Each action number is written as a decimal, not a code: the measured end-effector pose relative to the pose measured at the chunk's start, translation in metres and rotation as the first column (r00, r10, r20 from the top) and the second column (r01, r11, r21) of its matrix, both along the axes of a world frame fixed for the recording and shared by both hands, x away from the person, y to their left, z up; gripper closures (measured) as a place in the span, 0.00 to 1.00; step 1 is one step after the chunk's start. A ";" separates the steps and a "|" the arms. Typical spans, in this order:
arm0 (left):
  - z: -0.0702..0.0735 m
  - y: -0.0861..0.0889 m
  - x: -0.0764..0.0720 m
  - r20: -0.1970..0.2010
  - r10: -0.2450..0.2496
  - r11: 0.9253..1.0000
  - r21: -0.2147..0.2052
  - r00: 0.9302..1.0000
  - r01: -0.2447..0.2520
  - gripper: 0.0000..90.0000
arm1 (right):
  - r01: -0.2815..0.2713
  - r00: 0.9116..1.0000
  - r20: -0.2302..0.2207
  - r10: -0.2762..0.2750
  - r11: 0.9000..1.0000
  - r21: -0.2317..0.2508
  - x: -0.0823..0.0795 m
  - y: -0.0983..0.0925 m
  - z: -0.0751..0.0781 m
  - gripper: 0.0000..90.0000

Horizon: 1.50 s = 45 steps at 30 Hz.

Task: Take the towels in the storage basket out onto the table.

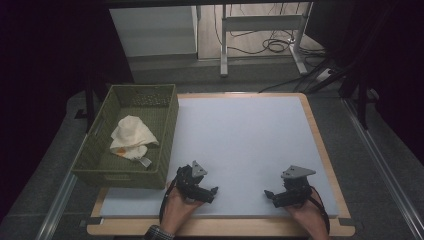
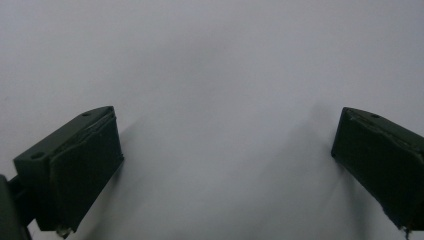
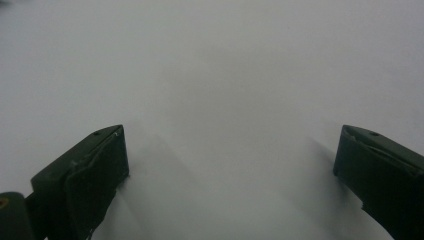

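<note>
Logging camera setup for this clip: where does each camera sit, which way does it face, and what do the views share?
High view: above the person's side, looking forward and down on the white mat; shows basket with cloth, both hands, left gripper, right gripper.
Left gripper view: rides the left gripper, looking along its open jaws at bare mat.
Right gripper view: rides the right gripper, jaws open, facing bare mat.
Shared: both gripper views show the mat and two black jaws.

Black left gripper (image 1: 214, 191) and right gripper (image 1: 267, 194), pale grey-white mat (image 1: 240, 145), light wooden table (image 1: 320, 145) edge, olive-green woven basket (image 1: 170, 125), cream cloth (image 1: 131, 136) with an orange spot.
</note>
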<state>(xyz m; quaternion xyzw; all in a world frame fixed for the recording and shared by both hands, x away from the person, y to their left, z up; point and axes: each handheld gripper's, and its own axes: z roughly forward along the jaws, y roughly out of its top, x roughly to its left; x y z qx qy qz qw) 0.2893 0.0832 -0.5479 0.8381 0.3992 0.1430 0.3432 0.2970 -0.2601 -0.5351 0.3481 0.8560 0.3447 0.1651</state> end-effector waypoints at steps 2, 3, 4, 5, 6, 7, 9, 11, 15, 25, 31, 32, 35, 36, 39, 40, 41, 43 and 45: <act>0.000 0.000 0.000 -0.001 -0.001 1.000 0.000 1.000 0.001 0.00 | 0.000 1.000 0.001 0.000 1.000 0.001 0.000 0.000 0.000 0.01; 0.000 0.000 0.000 -0.001 0.000 1.000 0.000 1.000 0.000 0.00 | 0.001 1.000 0.001 -0.001 1.000 0.001 0.000 0.000 0.000 0.01; 0.000 0.000 0.000 -0.001 0.000 1.000 0.000 1.000 0.000 0.00 | 0.000 1.000 0.002 0.000 1.000 0.001 0.000 0.000 0.000 0.01; 0.000 0.000 0.000 -0.001 0.000 1.000 0.000 1.000 0.000 0.00 | 0.000 1.000 0.002 0.000 1.000 0.001 0.000 0.000 0.000 0.01; 0.000 0.000 0.000 -0.001 0.000 1.000 0.000 1.000 0.000 0.00 | 0.000 1.000 0.002 0.000 1.000 0.002 0.000 0.000 0.000 0.01; 0.000 0.000 0.000 -0.002 0.000 1.000 0.000 1.000 0.000 0.00 | 0.000 1.000 0.003 0.000 1.000 0.002 0.000 0.000 0.000 0.01; 0.000 0.000 0.000 -0.003 -0.001 1.000 0.000 1.000 0.001 0.00 | 0.001 1.000 0.003 -0.001 1.000 0.002 0.000 0.000 0.000 0.01; 0.000 0.000 0.000 -0.004 -0.001 1.000 0.000 1.000 0.001 0.00 | 0.001 1.000 0.001 -0.001 1.000 0.003 0.000 0.000 0.000 0.02; 0.000 0.000 0.001 -0.008 0.000 1.000 0.000 1.000 0.000 0.00 | 0.001 1.000 0.002 -0.001 1.000 0.002 0.000 0.000 0.000 0.02; 0.000 0.000 0.001 -0.010 0.002 1.000 -0.007 1.000 -0.002 0.00 | 0.001 1.000 0.002 -0.001 1.000 0.001 0.000 0.000 0.000 0.01; 0.001 0.001 0.001 -0.008 -0.007 1.000 -0.008 1.000 0.007 0.00 | 0.002 1.000 0.001 -0.002 1.000 0.001 0.000 0.000 0.000 0.01; 0.001 0.000 0.001 -0.006 -0.011 1.000 -0.006 1.000 0.011 0.00 | 0.002 1.000 0.001 -0.002 1.000 0.001 0.000 0.000 0.000 0.01; 0.003 0.000 0.002 -0.016 -0.024 1.000 -0.004 1.000 0.024 0.01 | 0.002 1.000 0.001 -0.002 1.000 0.001 0.000 0.000 0.000 0.01; 0.003 0.000 0.002 -0.020 -0.033 0.999 -0.007 0.999 0.033 0.01 | 0.002 1.000 0.001 -0.002 1.000 0.001 0.000 0.000 0.000 0.01; 0.006 -0.002 0.002 -0.028 -0.042 0.999 -0.004 0.999 0.042 0.02 | 0.002 1.000 0.001 -0.002 1.000 0.001 0.000 0.000 0.000 0.01; 0.007 -0.003 0.002 -0.026 -0.045 0.999 0.005 0.999 0.046 0.03 | 0.002 1.000 0.001 -0.002 1.000 0.001 0.000 0.000 0.000 0.01; 0.008 -0.004 0.003 -0.022 -0.044 0.999 0.009 0.999 0.044 0.03 | 0.002 1.000 0.001 -0.002 1.000 0.001 0.000 0.000 0.000 0.01; 0.011 -0.006 0.004 -0.022 -0.055 0.998 0.016 0.998 0.056 0.03 | 0.002 1.000 0.001 -0.002 1.000 0.001 0.000 0.000 0.000 0.01; 0.016 -0.008 0.005 -0.018 -0.064 0.998 0.021 0.998 0.064 0.03 | 0.002 1.000 0.001 -0.002 1.000 0.002 0.000 0.000 0.000 0.01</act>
